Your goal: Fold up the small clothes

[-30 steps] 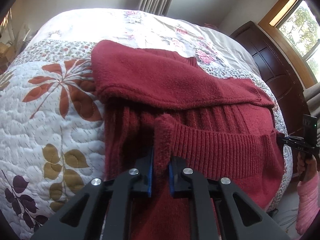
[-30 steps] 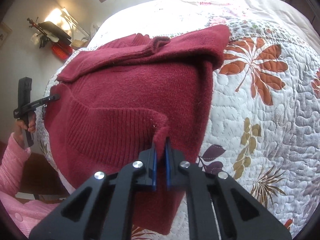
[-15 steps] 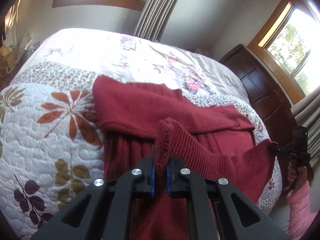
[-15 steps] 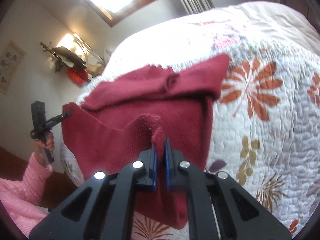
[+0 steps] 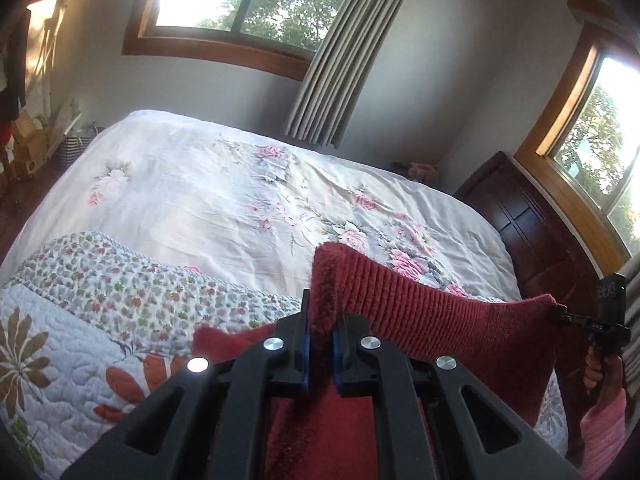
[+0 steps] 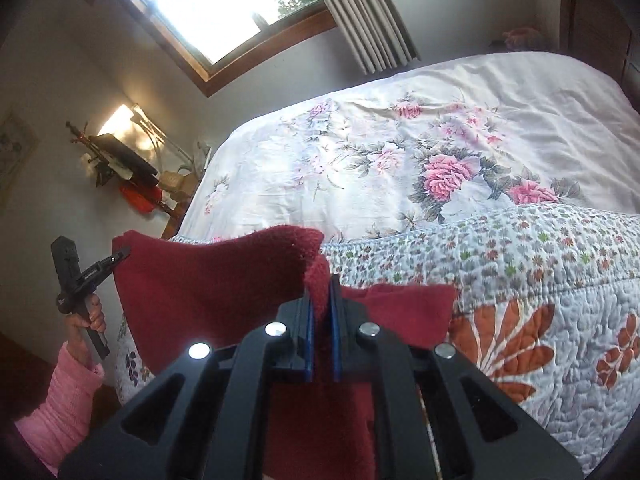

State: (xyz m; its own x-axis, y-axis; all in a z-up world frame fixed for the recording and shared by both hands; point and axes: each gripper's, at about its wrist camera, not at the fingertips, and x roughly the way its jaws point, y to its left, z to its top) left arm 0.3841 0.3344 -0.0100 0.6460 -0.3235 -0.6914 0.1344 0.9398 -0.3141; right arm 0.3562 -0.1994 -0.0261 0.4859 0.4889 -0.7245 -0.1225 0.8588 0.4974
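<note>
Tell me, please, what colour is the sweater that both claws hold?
Dark red, with a ribbed knit hem; the sweater shows best in the left wrist view.

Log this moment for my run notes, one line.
left gripper: shut on red sweater | right gripper: shut on sweater | hem lifted above bed

You've got a bed (image 5: 224, 200) with a pale rose-print sheet (image 6: 440, 136), and a quilt (image 6: 540, 280) with small flowers and orange leaves laid over its near part. Grey curtains (image 5: 336, 64) hang beside a wood-framed window (image 5: 240, 0). Dark wooden headboard (image 5: 532, 224) sits on the right. Cluttered shelf (image 6: 120, 160) on the far wall.
</note>
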